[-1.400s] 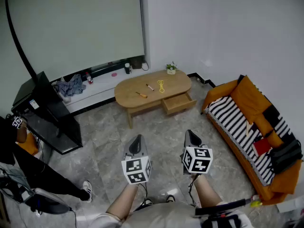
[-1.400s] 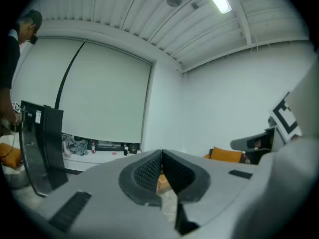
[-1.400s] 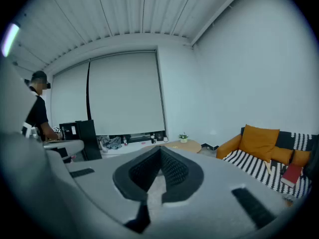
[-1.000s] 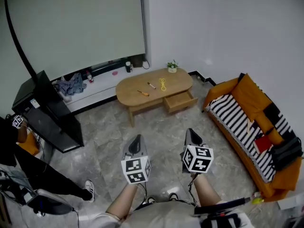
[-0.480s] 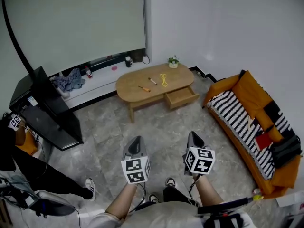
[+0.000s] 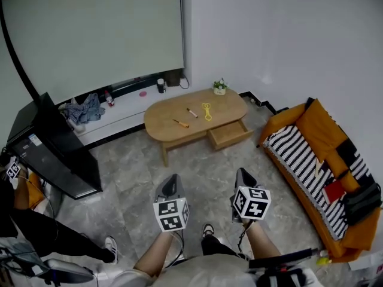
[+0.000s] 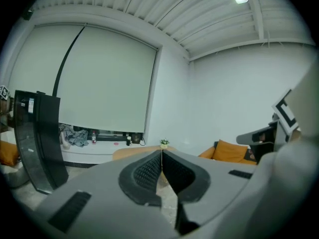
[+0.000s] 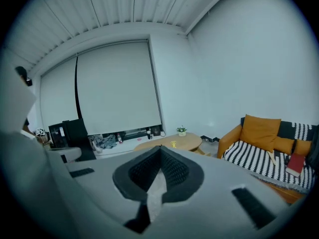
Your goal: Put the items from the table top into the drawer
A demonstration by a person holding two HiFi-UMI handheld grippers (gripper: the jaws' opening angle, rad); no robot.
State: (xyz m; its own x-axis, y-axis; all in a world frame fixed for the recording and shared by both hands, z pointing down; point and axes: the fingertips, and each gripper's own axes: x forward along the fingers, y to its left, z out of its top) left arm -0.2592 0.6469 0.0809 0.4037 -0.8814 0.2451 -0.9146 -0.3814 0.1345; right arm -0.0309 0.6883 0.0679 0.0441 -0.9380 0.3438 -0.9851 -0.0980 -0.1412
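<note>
Two grippers are held low in the head view, side by side above a grey stone floor [image 6: 197, 166]: the left gripper [image 6: 172, 179] and the right gripper [image 6: 242, 175], each with its marker cube near the person's forearm. In the left gripper view the two black pads are seen pressed together at their tips, and nothing is caught between them. The same is seen in the right gripper view, where the pads meet in one line and no thing is held. Both grippers are pointed toward an oval wooden table [image 6: 167, 113], which stands well apart from them, across the floor and near the far wall. Three small items are laid on the table top: a yellow loop [image 6: 207, 110] near the middle, a dark pen [image 6: 191, 112] just to its left, and an orange pen [image 6: 181, 123] a little nearer to the front edge. A small potted plant [image 6: 220, 86] is placed at the far right end of the table. The drawer [image 6: 229, 134] under the right part of the table is pulled out, and its inside looks bare, though this cannot be told for sure at such a small size. An orange sofa [image 6: 311, 121] with a black and white striped blanket [image 6: 299, 157] is set along the right side of the room. A tall black cabinet [image 6: 54, 151] is seen at the left, and a crumpled blue cloth [image 6: 87, 108] is left on a low white ledge [image 6: 128, 103] under a large pale blind [image 6: 96, 28].
</note>
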